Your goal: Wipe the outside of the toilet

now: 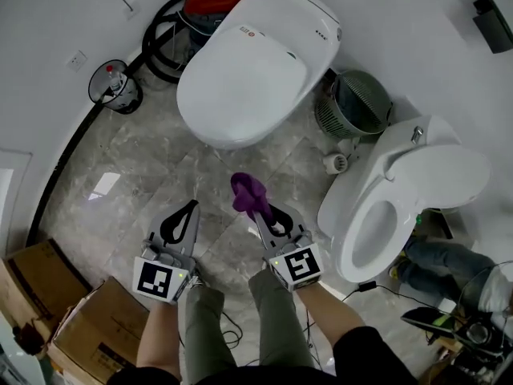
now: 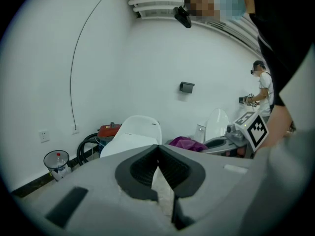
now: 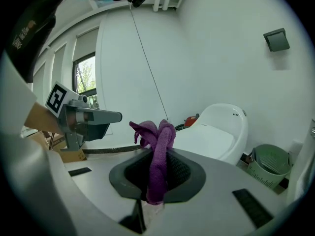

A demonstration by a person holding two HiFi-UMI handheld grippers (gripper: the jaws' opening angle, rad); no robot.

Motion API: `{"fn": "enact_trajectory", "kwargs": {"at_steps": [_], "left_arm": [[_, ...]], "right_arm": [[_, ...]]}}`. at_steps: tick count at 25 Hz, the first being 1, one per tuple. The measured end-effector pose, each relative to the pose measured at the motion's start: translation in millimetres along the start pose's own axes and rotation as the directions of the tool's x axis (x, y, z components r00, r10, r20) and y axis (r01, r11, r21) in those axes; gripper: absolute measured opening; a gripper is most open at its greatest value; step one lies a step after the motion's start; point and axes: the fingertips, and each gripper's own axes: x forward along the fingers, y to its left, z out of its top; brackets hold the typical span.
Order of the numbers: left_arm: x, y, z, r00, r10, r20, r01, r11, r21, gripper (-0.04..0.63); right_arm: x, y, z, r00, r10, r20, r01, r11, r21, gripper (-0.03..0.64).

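Right tongs [image 1: 260,212] clamp purple cloth [image 1: 248,191]; left tongs [image 1: 191,206] pressed together, empty. Lidded toilet [image 1: 248,70] ahead, open toilet [image 1: 401,203] close right.

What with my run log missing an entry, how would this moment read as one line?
left tongs: shut, empty | right tongs: shut on purple cloth | closed toilet: ahead, not touched | wiping: not begun

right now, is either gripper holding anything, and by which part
The right gripper holds the purple cloth, clamped along one end, its bunched rest sticking out past the jaw tips. The left gripper is shut on nothing.
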Motion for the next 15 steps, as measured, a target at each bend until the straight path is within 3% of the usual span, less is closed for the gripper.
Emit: {"fn": "enact_trajectory", "kwargs": {"at_steps": [5,8,15], "left_arm": [[28.0,9.0,-54.4,1.000,-0.009,0.020,0.008,0.999,0.046,0.009],[50.1,22.4,-87.9,0.997,0.008,0.081,-0.012,0.999,0.048,0.009],[94.2,50.9,-169.5,0.989,0.023,0.146,-0.037,0.994,0.099,0.009]], "right_arm": [[28.1,-10.8,-43.5,0.999,-0.001,0.047,0.005,0.997,-0.072,0.044],[51.5,-17.2,-70.1,0.996,0.004,0.094,0.007,0.993,-0.115,0.044],[109.6,-34.3,-132.9,0.975,0.033,0.221,-0.001,0.990,-0.144,0.044]]}}
